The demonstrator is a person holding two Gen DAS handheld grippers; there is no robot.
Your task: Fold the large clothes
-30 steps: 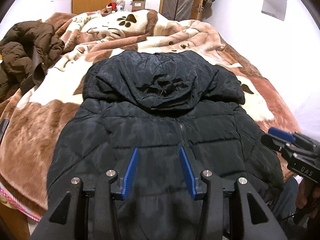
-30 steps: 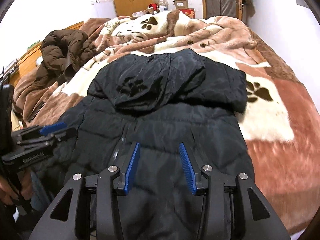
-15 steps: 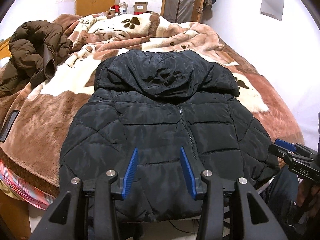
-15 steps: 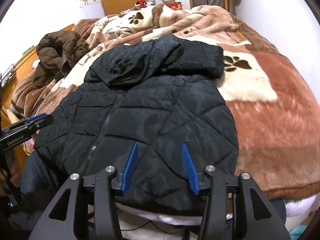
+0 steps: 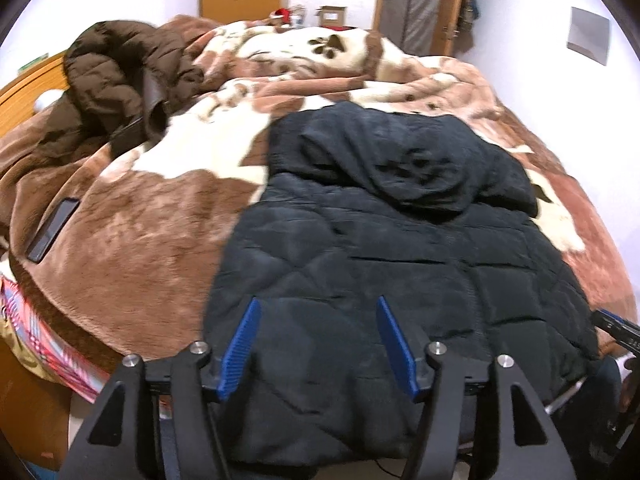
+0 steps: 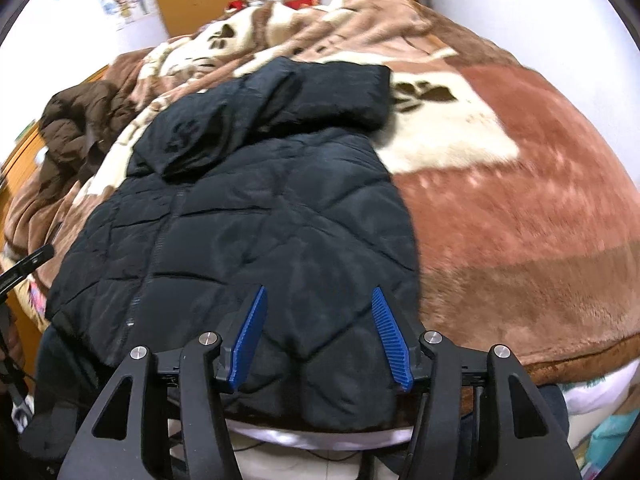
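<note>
Paw-print blanket [image 5: 168,240] covers bed; black jacket [image 5: 400,260] flat; left gripper [image 5: 318,344] and right gripper [image 6: 318,332] opening, empty.

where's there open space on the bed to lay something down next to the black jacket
Bare blanket lies between the black jacket and the white wall. The other side is tighter: phone near the edge, brown coat heaped farther back.

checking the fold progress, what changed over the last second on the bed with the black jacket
Both grippers drew back toward the black puffer jacket's hem and spread apart, left gripper toward its left edge, right gripper toward its right. Their jaws are opening, gripping nothing. The jacket stays flat; the brown coat is untouched.
</note>
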